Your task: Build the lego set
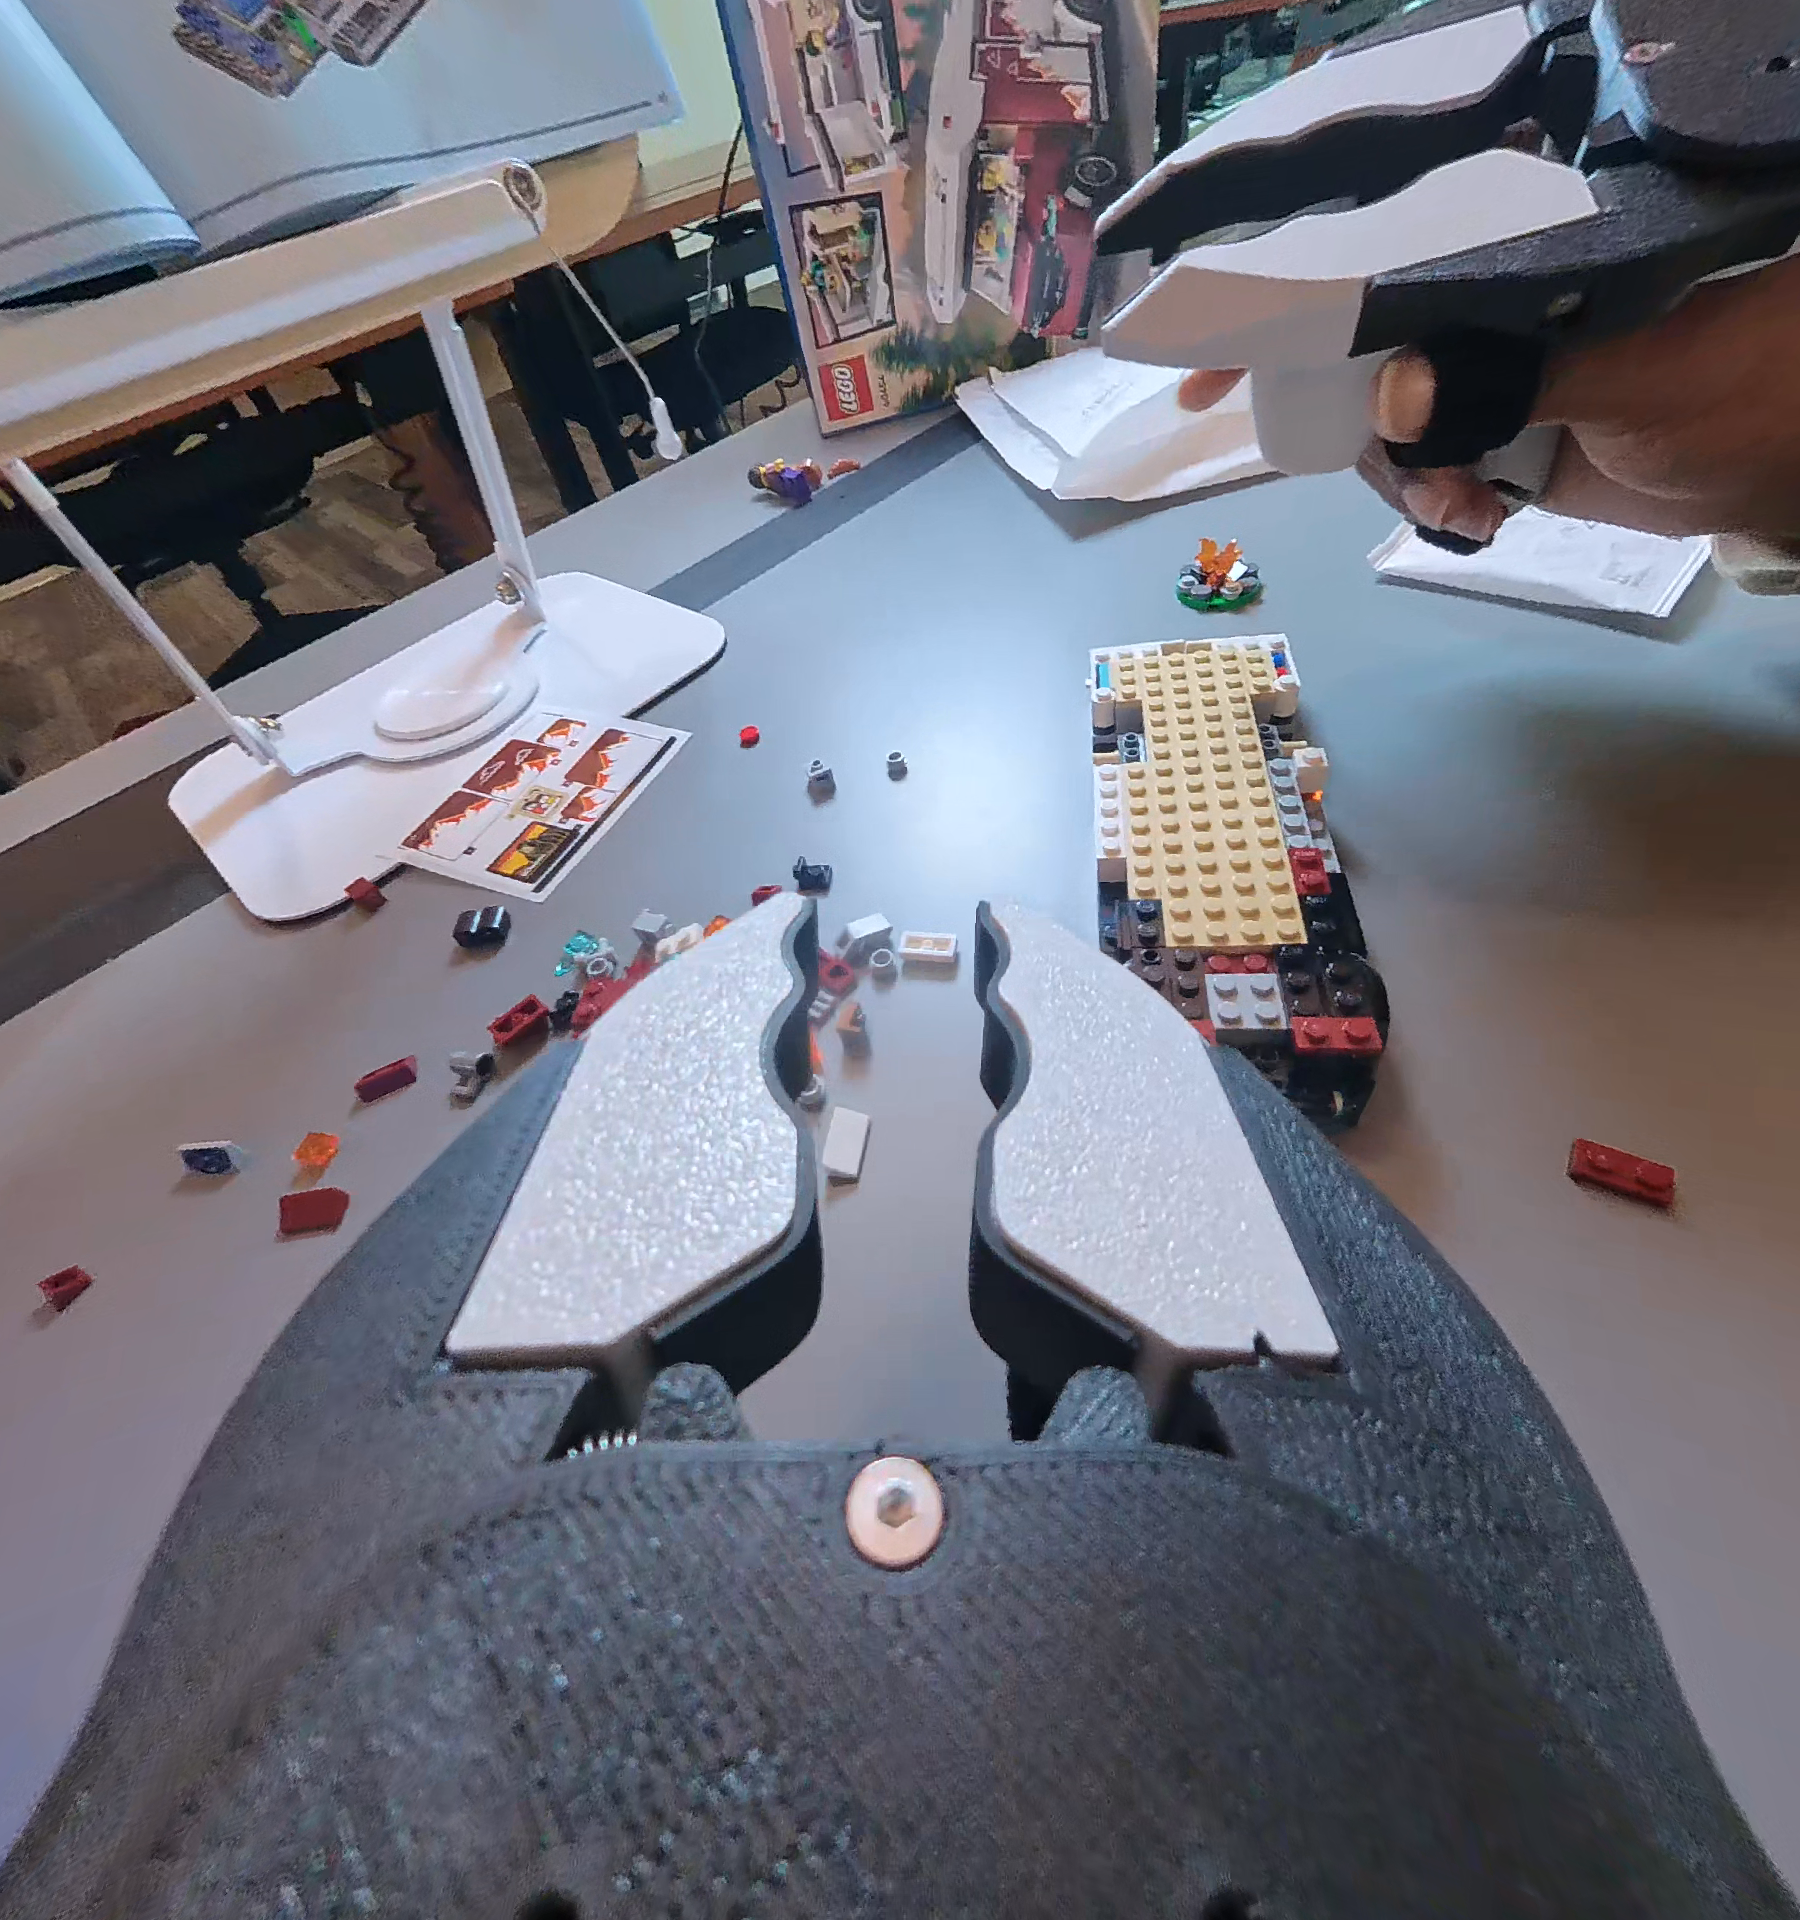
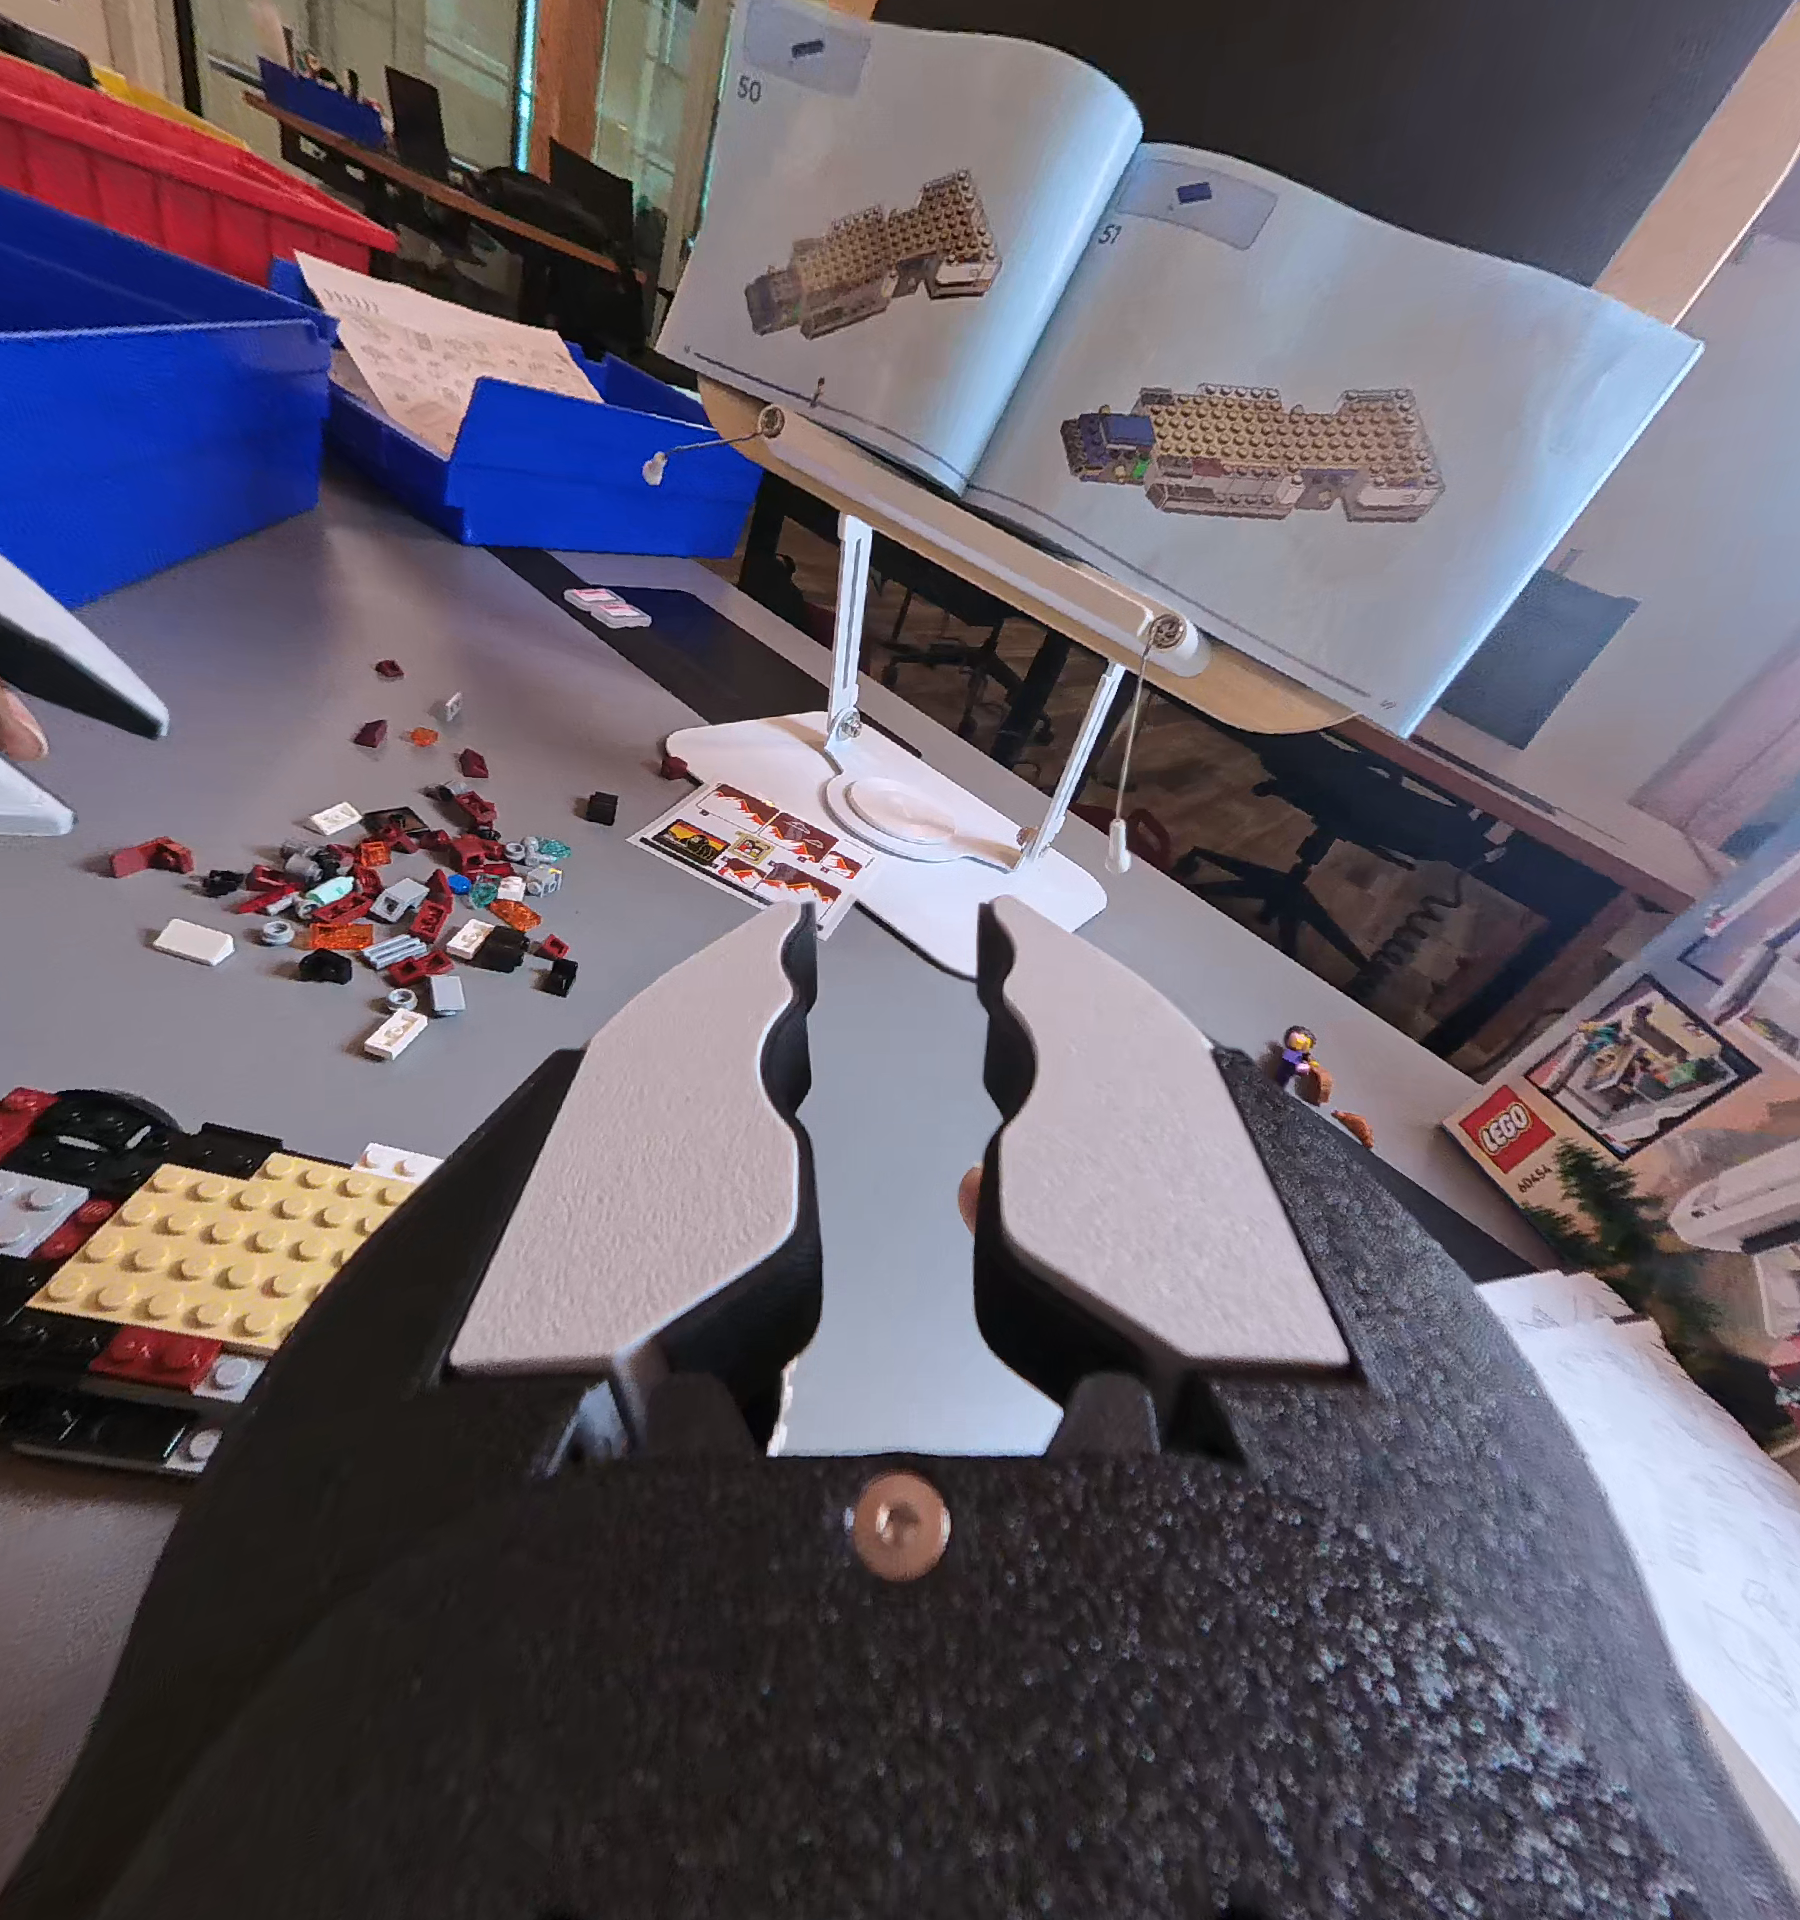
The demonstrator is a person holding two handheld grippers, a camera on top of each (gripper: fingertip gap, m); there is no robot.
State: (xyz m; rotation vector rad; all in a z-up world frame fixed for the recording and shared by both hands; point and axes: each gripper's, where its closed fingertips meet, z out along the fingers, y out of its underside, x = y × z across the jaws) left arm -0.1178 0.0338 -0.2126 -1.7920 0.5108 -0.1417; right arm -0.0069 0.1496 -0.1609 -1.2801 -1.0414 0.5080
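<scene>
Nearest us, left claw (image 1: 896, 925) hangs open and bare above loose bricks (image 1: 834, 987) on the bench (image 1: 1498, 935). Our right claw (image 2: 896, 925) gapes bare near the sticker sheet (image 2: 761, 847).

Blue bins (image 2: 127, 436) and a red bin (image 2: 148, 177) line the grey table (image 2: 252, 644).

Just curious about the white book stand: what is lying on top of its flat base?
A sticker sheet overlaps the base's near edge; a dark red brick touches its corner. What the sheet covers cannot be seen.
</scene>
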